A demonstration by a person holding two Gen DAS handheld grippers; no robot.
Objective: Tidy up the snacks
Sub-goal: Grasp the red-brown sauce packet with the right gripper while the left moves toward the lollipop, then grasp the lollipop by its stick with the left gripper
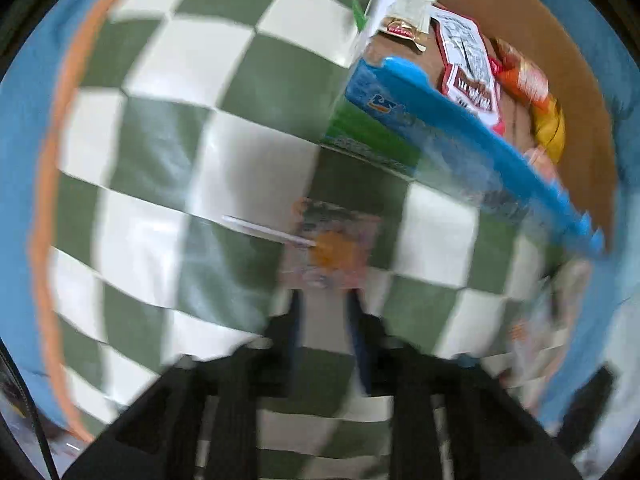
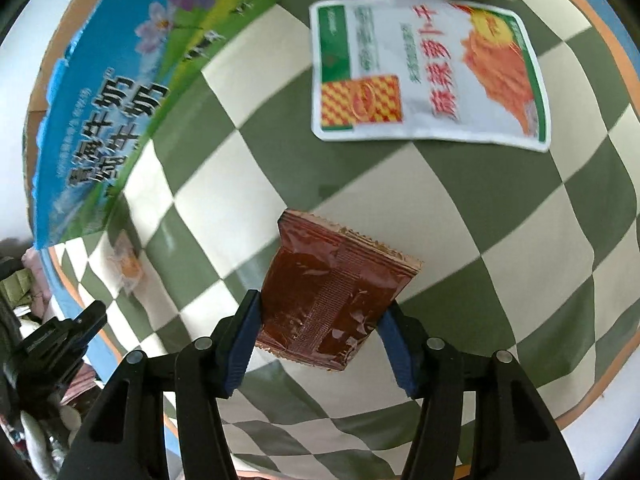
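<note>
Foil on the brown sachet [image 2: 336,292] feels slick and limp, light as nothing — my right fingers [image 2: 320,316] clamp its lower edges above the checkered surface [image 2: 500,208]. Left fingers [image 1: 325,308] hang released, blurred, over a small packet [image 1: 330,248].

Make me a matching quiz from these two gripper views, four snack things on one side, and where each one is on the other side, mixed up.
Things:
1. brown sachet
2. white and green pouch
3. small orange packet
4. red and white packet

Places:
A. inside the cardboard box
B. between the right gripper pads
C. flat on the checkered cloth, far from the right gripper
D. on the cloth just ahead of the left gripper

Pairs: 1-B, 2-C, 3-D, 4-A
</note>
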